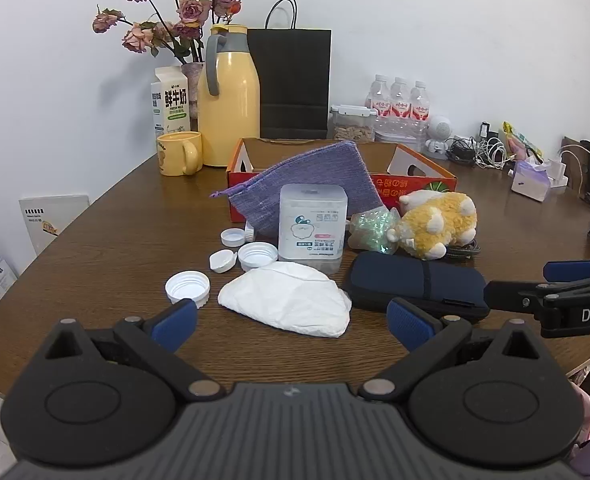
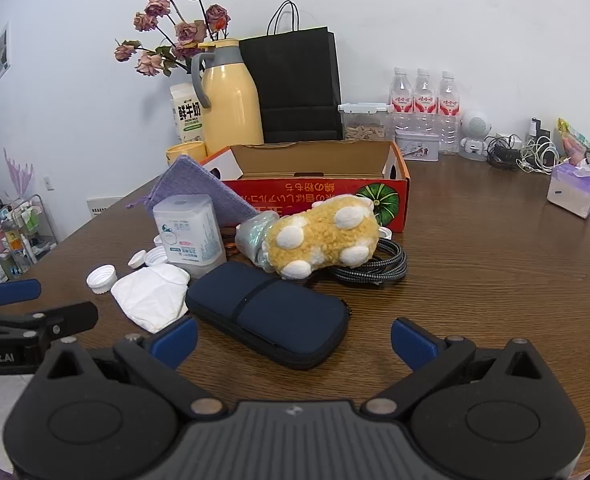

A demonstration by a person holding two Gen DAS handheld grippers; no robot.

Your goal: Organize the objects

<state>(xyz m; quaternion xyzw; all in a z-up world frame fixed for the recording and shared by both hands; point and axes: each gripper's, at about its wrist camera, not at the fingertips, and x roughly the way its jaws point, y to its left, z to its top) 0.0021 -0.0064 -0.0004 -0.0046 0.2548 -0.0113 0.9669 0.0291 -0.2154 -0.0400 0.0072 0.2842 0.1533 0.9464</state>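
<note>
On the desk (image 1: 95,248), short of the open box (image 2: 319,160), clutter lies loose while your left hand-held gripper (image 1: 291,322) and right hand-held gripper (image 2: 293,340) hang wide and empty; take the pouch (image 2: 267,312) squarely across its narrow width, lifting clear of the mask (image 1: 287,300).

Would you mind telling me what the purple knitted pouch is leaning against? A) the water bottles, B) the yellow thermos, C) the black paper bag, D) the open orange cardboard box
D: the purple knitted pouch stands tilted with its upper edge against the front wall of the open orange cardboard box, well in front of the items along the wall.
</note>
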